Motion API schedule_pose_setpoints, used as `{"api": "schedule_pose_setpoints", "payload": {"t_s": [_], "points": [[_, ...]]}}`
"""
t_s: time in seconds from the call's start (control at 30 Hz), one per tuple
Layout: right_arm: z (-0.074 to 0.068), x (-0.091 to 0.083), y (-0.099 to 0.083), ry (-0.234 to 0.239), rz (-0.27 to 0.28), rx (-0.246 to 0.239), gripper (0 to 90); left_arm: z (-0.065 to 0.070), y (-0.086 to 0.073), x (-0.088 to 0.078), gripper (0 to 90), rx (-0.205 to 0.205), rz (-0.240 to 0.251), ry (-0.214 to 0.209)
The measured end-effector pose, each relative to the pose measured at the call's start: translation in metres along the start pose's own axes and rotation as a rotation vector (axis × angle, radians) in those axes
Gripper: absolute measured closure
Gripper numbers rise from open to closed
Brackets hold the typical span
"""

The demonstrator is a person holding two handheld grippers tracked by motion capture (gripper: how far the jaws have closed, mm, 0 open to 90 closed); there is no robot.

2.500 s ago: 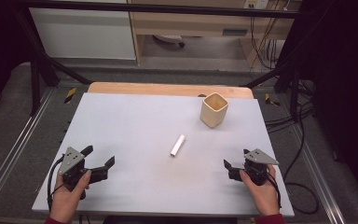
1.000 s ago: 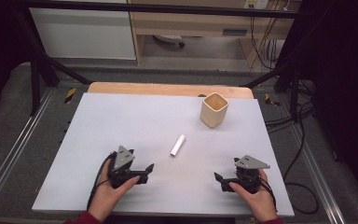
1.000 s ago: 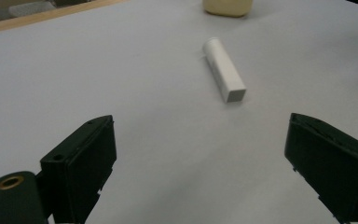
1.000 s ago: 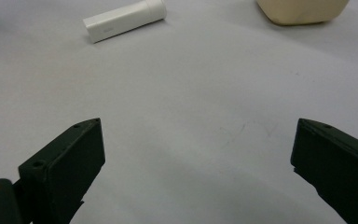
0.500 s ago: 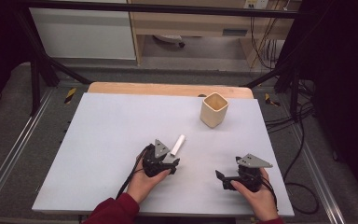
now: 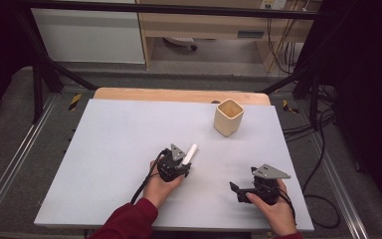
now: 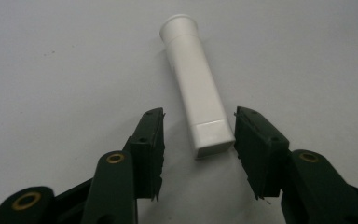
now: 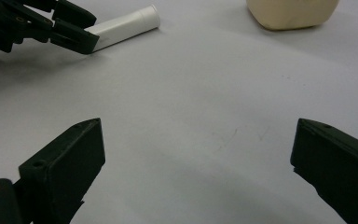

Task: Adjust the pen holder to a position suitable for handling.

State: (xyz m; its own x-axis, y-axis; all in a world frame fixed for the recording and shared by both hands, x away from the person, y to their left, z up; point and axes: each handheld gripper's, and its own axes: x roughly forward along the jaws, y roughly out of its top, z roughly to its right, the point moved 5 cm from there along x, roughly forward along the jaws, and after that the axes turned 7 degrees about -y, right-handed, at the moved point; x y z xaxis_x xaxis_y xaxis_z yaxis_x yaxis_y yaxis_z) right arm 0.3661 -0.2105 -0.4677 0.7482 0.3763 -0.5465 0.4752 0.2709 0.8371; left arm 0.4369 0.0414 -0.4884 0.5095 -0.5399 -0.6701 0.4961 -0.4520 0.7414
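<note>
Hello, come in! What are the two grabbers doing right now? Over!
Left gripper closing around flat end of white plastic tube, one side not touching. Right gripper open, idle. Nothing blocking.

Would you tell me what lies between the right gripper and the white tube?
Only bare table in the right gripper view, between the right gripper and the tube.

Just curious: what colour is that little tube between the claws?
White, clearest in the left gripper view: the tube.
</note>
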Motion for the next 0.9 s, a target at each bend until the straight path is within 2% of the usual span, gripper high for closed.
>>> {"api": "schedule_pose_setpoints", "payload": {"t_s": [0.23, 0.5, 0.57, 0.63, 0.7, 0.73, 0.77, 0.8, 0.87, 0.9], "points": [[-0.001, 0.000, 0.001, 0.004, 0.001, -0.006, 3.5, 0.000, 0.003, 0.003, 66.1, -0.005, 0.004, -0.014], [-0.002, -0.001, 0.001, 0.004, 0.004, -0.010, 3.5, -0.002, 0.004, 0.004, 70.9, 0.015, -0.003, -0.029], [-0.003, -0.001, 0.002, 0.004, 0.009, -0.013, 3.5, -0.003, 0.004, 0.002, 71.0, 0.008, 0.000, -0.039], [-0.005, -0.002, 0.004, -0.008, 0.020, -0.043, 3.4, -0.005, 0.005, -0.003, 71.1, 0.012, 0.006, -0.048], [-0.006, -0.001, 0.005, -0.006, 0.026, -0.052, 3.3, -0.008, 0.005, -0.010, 71.1, 0.021, 0.009, -0.057], [-0.011, 0.000, 0.007, -0.004, 0.033, -0.077, 3.1, -0.010, 0.005, -0.014, 71.1, 0.028, 0.007, -0.058], [-0.011, 0.000, 0.007, -0.004, 0.033, -0.077, 3.1, -0.012, 0.004, -0.018, 71.1, 0.030, 0.005, -0.065], [-0.016, 0.002, 0.010, -0.006, 0.043, -0.117, 3.1, -0.014, 0.004, -0.023, 71.1, 0.032, 0.006, -0.070], [-0.020, 0.004, 0.011, -0.003, 0.046, -0.132, 3.2, -0.018, 0.002, -0.031, 71.1, 0.046, 0.002, -0.080], [-0.026, 0.008, 0.015, -0.006, 0.053, -0.168, 3.5, -0.020, 0.001, -0.035, 71.1, 0.056, -0.003, -0.083]]}}
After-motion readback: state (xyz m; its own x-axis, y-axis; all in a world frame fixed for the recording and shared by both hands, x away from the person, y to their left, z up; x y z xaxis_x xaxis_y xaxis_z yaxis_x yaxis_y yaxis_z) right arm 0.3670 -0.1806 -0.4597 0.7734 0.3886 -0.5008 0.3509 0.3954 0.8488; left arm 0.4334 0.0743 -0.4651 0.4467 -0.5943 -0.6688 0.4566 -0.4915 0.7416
